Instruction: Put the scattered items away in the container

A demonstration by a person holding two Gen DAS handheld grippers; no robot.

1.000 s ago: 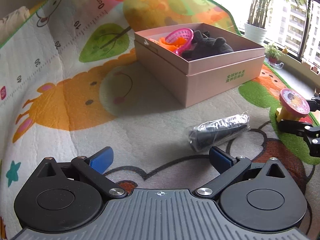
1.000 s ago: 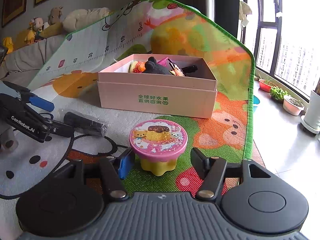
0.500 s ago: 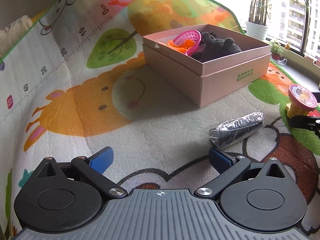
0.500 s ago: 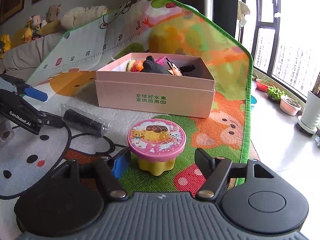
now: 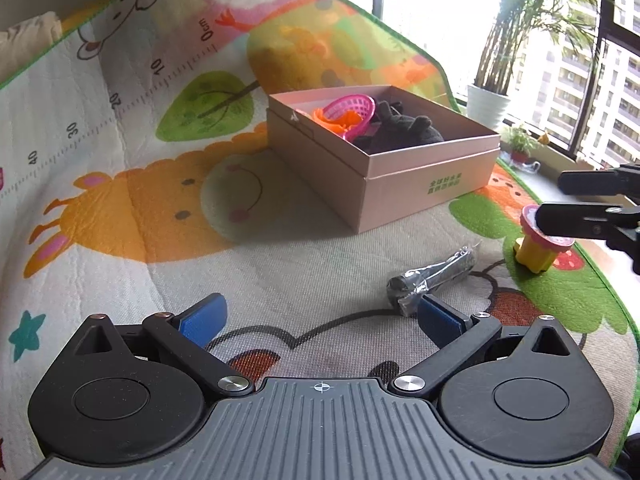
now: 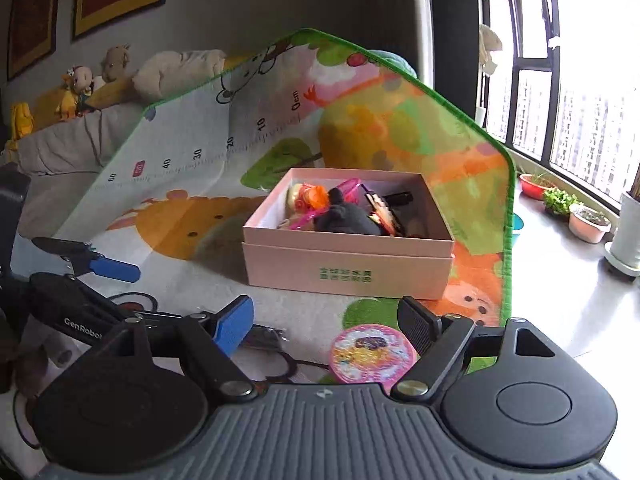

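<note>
my left gripper (image 5: 318, 314) hangs low over the play mat (image 5: 120, 208) with its blue-padded fingers spread wide and nothing between them. the wrapped black bundle (image 5: 434, 278) lies on the mat just ahead of my right-hand pad, its near end close to that pad; i cannot tell if they touch.

my right gripper (image 6: 328, 326) is also spread, and sits above the pink-lidded toy cup (image 6: 371, 354). from the right wrist view the round lid shows between the two fingers, nearer the plain black one. from the left wrist view the cup (image 5: 538, 246) stands on the green part of the mat with its yellow base down, and my right gripper (image 5: 568, 200) crosses in front of its lid; i cannot tell whether a finger touches it.

the pink box (image 6: 348, 276) stands open further back on the mat, well apart from both loose things. inside it are a pink basket (image 5: 354, 108), something orange, and a dark plush toy (image 5: 404, 130).

potted plants (image 6: 588, 222) sit on the floor by the window.
</note>
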